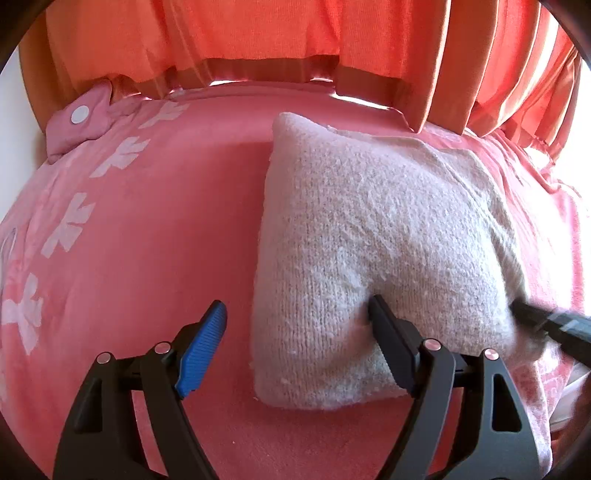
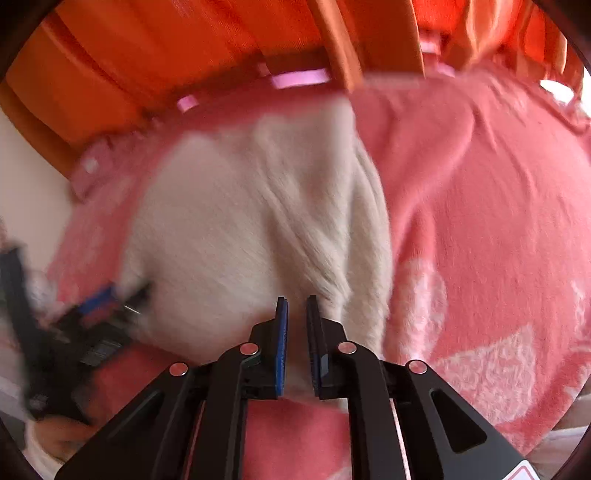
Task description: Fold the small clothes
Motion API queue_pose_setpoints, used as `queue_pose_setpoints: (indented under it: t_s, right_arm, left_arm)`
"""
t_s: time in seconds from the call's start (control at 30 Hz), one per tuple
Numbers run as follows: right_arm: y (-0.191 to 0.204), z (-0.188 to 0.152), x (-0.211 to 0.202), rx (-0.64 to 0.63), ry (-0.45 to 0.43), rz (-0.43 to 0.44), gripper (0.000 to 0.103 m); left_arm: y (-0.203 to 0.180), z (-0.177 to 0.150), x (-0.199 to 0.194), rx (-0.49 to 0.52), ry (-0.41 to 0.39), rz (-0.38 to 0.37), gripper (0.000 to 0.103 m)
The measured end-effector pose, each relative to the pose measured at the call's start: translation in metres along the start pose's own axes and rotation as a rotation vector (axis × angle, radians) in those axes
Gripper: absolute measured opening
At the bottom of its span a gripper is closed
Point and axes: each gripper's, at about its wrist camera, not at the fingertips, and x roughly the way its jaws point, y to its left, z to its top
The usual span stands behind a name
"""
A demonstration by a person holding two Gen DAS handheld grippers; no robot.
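Left wrist view: the folded cream knit garment (image 1: 373,258) lies on a pink blanket (image 1: 147,240) with white bow prints. The left gripper (image 1: 295,321) has its fingers wide apart, straddling the garment's near left edge; the black finger (image 1: 391,343) presses into the knit, the blue finger (image 1: 203,347) is over bare blanket. Orange curtains (image 1: 258,33) hang beyond the garment.

Right wrist view, blurred: the right gripper (image 2: 295,314) is at the garment's (image 2: 240,229) near edge, fingers drawn nearly together; whether knit is pinched between them cannot be told.

Judgement: a fold is being finished. The next move calls for flattening or one further fold.
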Motion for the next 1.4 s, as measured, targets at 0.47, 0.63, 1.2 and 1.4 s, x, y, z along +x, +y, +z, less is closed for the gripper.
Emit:
queue_pose_setpoints:
  t_s: [0.47,0.63,1.2,1.4]
  right_arm:
    - [-0.043,0.017,-0.011,0.226,-0.055,0.062,0.062]
    - [-0.033,0.009,-0.013,0.209,-0.060,0.055,0.062]
    - [0.073,0.039,-0.086,-0.088,-0.244,0.096,0.014]
    - [0.157,0.069,-0.146,-0.289,-0.353,0.237,0.012]
  left_arm:
    - [0.016,-0.021,-0.031,-0.056,-0.010,-0.075,0.077]
    - [0.024,-0.036,-0.039,-0.047,0.008,-0.066,0.078]
    - [0.035,-0.055,-0.050,-0.071,0.019,-0.061,0.081]
    - [0.044,-0.059,-0.067,-0.096,0.000,-0.029,0.081]
